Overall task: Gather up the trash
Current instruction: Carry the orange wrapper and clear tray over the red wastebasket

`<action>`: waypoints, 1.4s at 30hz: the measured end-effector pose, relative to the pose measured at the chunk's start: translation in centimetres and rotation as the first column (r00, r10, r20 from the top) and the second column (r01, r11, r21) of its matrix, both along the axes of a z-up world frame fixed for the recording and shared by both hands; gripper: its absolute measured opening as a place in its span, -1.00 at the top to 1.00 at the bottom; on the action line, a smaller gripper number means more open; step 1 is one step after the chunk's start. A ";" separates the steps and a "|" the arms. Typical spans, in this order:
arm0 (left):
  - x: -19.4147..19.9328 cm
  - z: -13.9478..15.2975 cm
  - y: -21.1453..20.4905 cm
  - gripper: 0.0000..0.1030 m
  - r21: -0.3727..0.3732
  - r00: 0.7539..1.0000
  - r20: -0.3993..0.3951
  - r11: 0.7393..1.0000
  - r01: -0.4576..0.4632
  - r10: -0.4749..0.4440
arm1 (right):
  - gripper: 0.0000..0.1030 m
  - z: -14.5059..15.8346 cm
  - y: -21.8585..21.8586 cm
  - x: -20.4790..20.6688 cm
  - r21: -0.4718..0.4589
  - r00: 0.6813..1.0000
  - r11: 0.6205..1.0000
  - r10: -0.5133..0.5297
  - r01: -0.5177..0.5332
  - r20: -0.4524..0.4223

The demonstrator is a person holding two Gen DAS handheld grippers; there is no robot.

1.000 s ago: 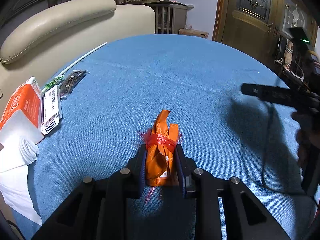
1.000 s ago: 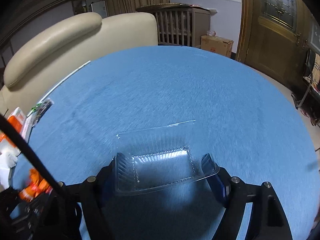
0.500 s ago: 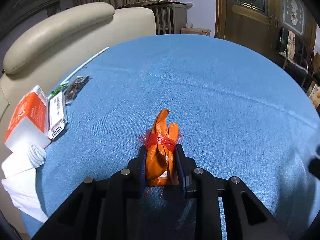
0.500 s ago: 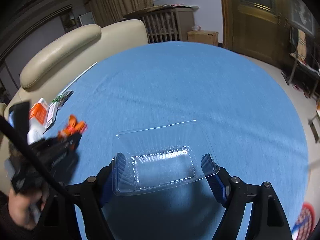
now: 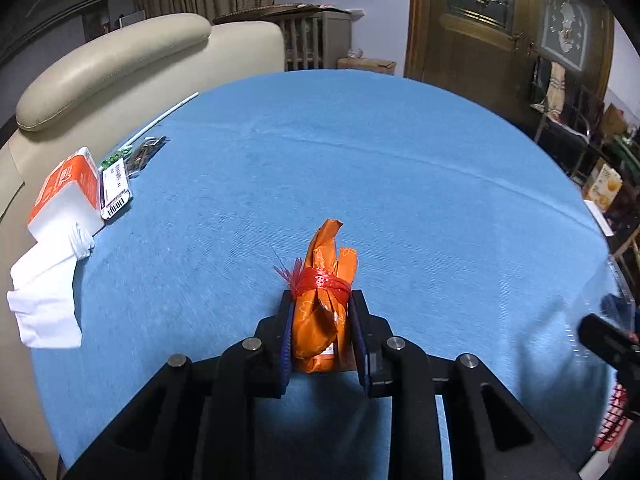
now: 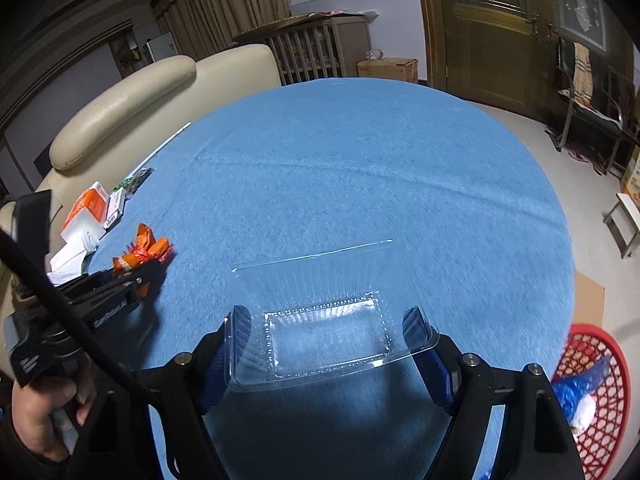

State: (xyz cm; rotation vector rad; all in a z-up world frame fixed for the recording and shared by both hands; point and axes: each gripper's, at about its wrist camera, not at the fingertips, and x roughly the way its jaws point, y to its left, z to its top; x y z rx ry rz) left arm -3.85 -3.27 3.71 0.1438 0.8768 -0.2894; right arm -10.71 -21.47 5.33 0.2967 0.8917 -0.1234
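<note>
My left gripper (image 5: 322, 312) is shut on an orange wrapper bundle (image 5: 322, 312) tied with red string, held over the blue tablecloth (image 5: 360, 168). It also shows in the right wrist view (image 6: 140, 254), with the left gripper (image 6: 148, 268) at the left. My right gripper (image 6: 328, 344) is shut on a clear plastic tray (image 6: 326, 312), its fingers (image 6: 420, 332) pressing both short sides. A red mesh basket (image 6: 592, 396) with blue trash inside sits low at the right, off the table.
An orange-and-white box (image 5: 66, 188), a labelled packet (image 5: 114, 190), white tissue (image 5: 48, 284), a dark wrapper (image 5: 144, 152) and a white straw (image 5: 168, 114) lie along the table's left edge. A cream sofa (image 5: 104, 64) stands behind. The right gripper's body (image 5: 612, 344) shows at the right.
Both grippers have lifted and swung right while holding their loads. The red basket has come into the right wrist view. The right gripper's body left the left view, then returned lower right.
</note>
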 end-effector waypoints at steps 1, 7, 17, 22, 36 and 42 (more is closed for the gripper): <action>-0.4 0.2 -0.2 0.47 -0.005 1.000 0.001 1.000 0.006 -0.006 | -0.57 0.0 0.0 -0.3 0.002 1.000 1.000 -0.003 0.003 0.002; -2.2 1.2 -1.8 0.47 -0.018 0.998 0.011 0.998 0.058 -0.058 | -0.57 -0.2 -0.8 -2.2 0.019 0.999 0.999 -0.037 0.037 0.005; -4.6 2.9 -5.4 0.47 -0.024 0.984 0.037 0.984 0.175 -0.174 | -0.57 0.3 -2.9 -5.2 0.027 0.994 0.994 -0.109 0.108 0.027; -5.7 3.4 -7.3 0.47 -0.028 0.972 0.044 0.972 0.234 -0.233 | -0.57 0.9 -4.7 -7.2 0.023 0.985 0.986 -0.166 0.165 0.040; -11.3 4.5 -15.6 0.47 -0.047 0.889 0.047 0.888 0.458 -0.456 | -0.57 1.1 -10.9 -15.2 0.008 0.920 0.920 -0.391 0.391 0.032; -12.7 5.0 -17.3 0.47 -0.038 0.854 0.056 0.853 0.520 -0.518 | -0.57 1.0 -13.2 -18.3 -0.001 0.884 0.884 -0.467 0.467 0.019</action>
